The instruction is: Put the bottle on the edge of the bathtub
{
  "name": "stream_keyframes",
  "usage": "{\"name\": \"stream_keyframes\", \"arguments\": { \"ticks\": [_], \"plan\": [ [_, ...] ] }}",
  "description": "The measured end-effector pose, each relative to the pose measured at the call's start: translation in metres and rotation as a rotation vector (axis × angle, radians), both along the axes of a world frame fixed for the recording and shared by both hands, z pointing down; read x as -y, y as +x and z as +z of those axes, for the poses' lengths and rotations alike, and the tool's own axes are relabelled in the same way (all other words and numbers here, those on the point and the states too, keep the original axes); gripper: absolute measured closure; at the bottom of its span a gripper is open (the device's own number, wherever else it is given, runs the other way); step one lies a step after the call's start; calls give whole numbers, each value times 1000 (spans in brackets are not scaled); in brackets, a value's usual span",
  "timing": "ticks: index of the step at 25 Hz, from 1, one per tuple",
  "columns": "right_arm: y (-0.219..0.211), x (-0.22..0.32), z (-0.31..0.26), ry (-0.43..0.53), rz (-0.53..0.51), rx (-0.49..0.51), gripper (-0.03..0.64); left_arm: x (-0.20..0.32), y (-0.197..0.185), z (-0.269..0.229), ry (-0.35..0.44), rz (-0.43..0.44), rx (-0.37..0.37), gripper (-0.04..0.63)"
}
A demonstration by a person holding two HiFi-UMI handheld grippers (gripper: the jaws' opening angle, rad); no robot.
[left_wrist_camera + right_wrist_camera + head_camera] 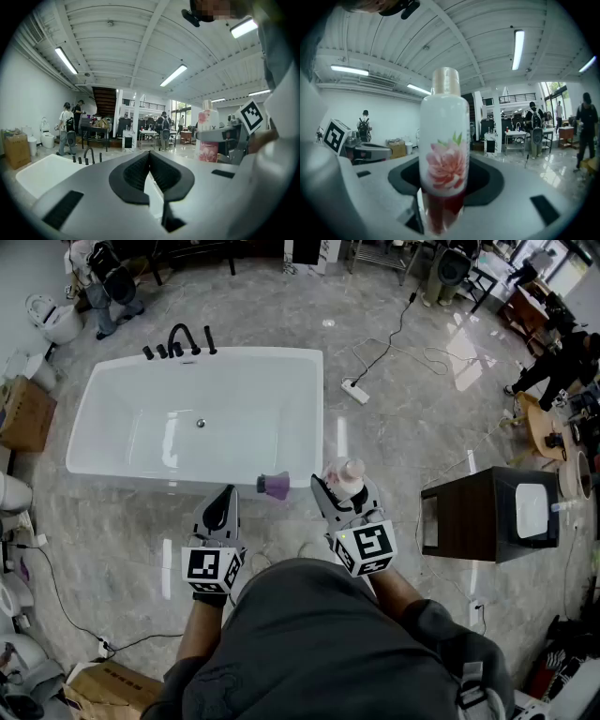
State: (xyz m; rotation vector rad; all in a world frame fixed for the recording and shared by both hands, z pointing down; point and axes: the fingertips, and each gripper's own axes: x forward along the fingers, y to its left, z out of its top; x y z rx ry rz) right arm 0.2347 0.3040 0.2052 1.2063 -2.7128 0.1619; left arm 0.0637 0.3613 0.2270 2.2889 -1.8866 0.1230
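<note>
A white bottle (444, 154) with a pink flower label and a pale cap stands upright between the jaws of my right gripper (443, 187), which is shut on its lower body. In the head view the bottle (349, 474) and right gripper (342, 491) hang just off the near right corner of the white bathtub (169, 479). My left gripper (223, 504) is shut and empty, held near the tub's front edge. Its pads (140, 171) meet with nothing between them, and the bottle (207, 133) shows to its right.
A small purple item (275, 486) lies on the tub's near rim between the grippers. Black taps (183, 338) stand on the far rim. A dark cabinet (473, 517) is at the right, a power strip with cable (356, 390) behind, a cardboard box (23, 413) at the left.
</note>
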Motion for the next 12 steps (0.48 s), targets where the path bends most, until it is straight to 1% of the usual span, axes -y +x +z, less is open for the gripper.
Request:
{"name": "stream_keyframes", "arguments": {
  "ticks": [4, 12],
  "plan": [
    [4, 0, -4, 14, 2, -8, 396, 4, 2, -6, 5, 3, 6, 594],
    [17, 10, -4, 26, -5, -9, 396, 18, 3, -14, 20, -30, 23, 594]
  ]
}}
